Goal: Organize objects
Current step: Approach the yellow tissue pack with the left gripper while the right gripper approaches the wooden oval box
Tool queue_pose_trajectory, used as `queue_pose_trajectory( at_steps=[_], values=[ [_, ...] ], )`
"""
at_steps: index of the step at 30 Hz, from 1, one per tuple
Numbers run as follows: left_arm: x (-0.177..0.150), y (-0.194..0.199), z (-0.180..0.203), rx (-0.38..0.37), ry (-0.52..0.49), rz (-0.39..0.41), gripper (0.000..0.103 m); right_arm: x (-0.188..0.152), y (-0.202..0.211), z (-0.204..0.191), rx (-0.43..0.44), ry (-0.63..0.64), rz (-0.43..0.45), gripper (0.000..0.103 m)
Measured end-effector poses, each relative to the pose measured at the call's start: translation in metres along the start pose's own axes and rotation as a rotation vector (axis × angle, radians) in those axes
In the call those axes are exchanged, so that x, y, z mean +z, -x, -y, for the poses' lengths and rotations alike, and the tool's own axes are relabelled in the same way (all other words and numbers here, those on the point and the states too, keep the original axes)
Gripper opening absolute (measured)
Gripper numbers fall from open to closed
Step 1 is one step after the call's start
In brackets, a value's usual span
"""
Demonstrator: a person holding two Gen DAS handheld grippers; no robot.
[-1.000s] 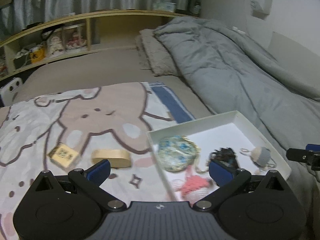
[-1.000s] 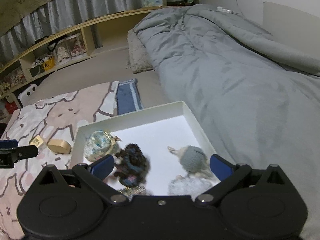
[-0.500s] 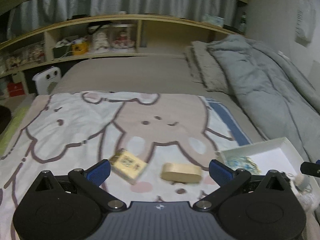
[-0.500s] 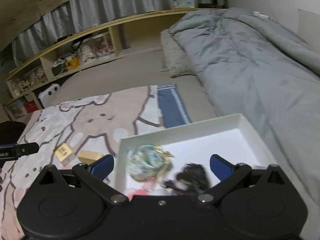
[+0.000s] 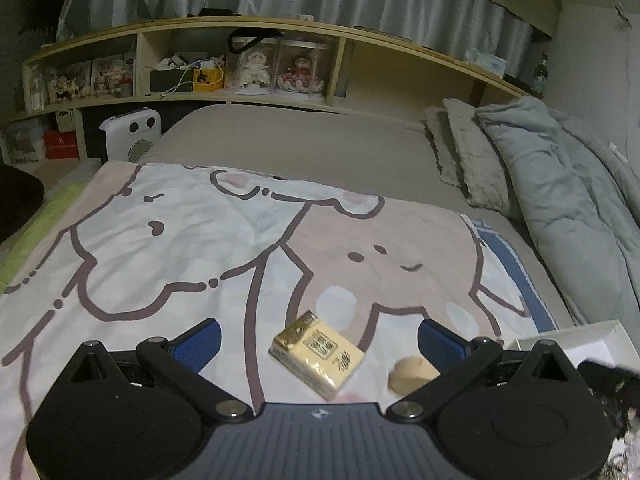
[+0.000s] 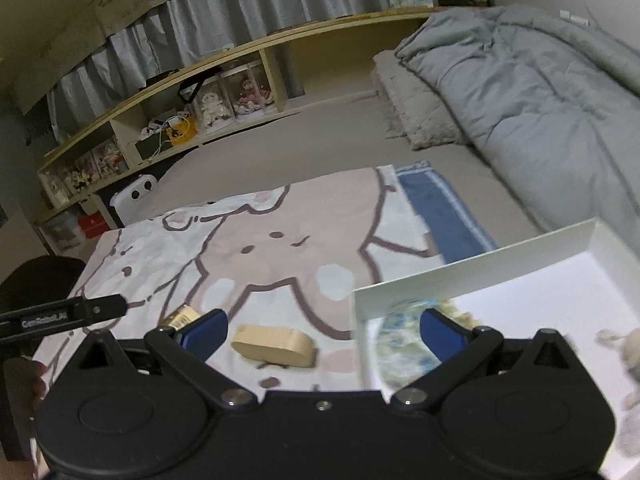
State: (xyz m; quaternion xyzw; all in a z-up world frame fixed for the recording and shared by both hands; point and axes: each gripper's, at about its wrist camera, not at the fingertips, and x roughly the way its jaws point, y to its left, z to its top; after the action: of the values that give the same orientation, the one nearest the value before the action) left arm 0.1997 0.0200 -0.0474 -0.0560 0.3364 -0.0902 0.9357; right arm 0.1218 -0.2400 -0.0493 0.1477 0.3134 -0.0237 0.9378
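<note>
A yellow wrapped packet lies on the cartoon blanket, between the fingers of my open, empty left gripper. A tan oval block lies just right of it; it also shows in the right wrist view, between the fingers of my open, empty right gripper. The packet's corner peeks out by the right gripper's left finger. A white box at the right holds a blue-green round pouch and a grey knitted item.
A grey duvet and pillows cover the bed's right side. A wooden shelf with dolls runs along the head. A white heater stands at the left. The left gripper's finger shows at the right view's left.
Both grippers swung left, away from the white box. The packet now lies between the left gripper's fingers and the tan block between the right gripper's fingers. Both stayed open.
</note>
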Motion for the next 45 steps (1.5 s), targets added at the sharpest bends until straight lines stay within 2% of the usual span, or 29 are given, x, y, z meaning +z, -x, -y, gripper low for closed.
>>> queue_pose_trajectory(
  at_steps=[7, 14, 23, 31, 33, 38, 43, 45],
  values=[
    [0.006, -0.033, -0.020, -0.040, -0.016, 0.015, 0.102, -0.017, -0.037, -0.027, 0.022, -0.028, -0.022, 0.103],
    [0.008, -0.062, -0.034, -0.139, -0.013, 0.021, 0.102, -0.028, -0.072, -0.038, 0.035, -0.126, -0.056, 0.103],
    [-0.005, -0.099, -0.051, -0.212, 0.088, -0.018, 0.102, -0.042, -0.115, -0.052, -0.096, -0.163, -0.090, 0.103],
    [-0.013, -0.116, -0.055, -0.304, 0.164, -0.058, 0.102, -0.051, -0.137, -0.065, -0.192, -0.048, -0.059, 0.103],
    [-0.013, -0.118, -0.055, -0.326, 0.168, -0.074, 0.102, -0.054, -0.135, -0.070, -0.191, 0.029, -0.043, 0.094],
    [-0.014, -0.118, -0.053, -0.333, 0.164, -0.088, 0.102, -0.054, -0.127, -0.069, -0.144, 0.116, -0.065, 0.093],
    [-0.016, -0.117, -0.052, -0.325, 0.137, -0.106, 0.101, -0.045, -0.110, -0.063, -0.039, 0.220, -0.206, 0.092],
    [-0.018, -0.117, -0.052, -0.332, 0.136, -0.121, 0.099, -0.046, -0.102, -0.064, -0.022, 0.274, -0.231, 0.092]
  ],
)
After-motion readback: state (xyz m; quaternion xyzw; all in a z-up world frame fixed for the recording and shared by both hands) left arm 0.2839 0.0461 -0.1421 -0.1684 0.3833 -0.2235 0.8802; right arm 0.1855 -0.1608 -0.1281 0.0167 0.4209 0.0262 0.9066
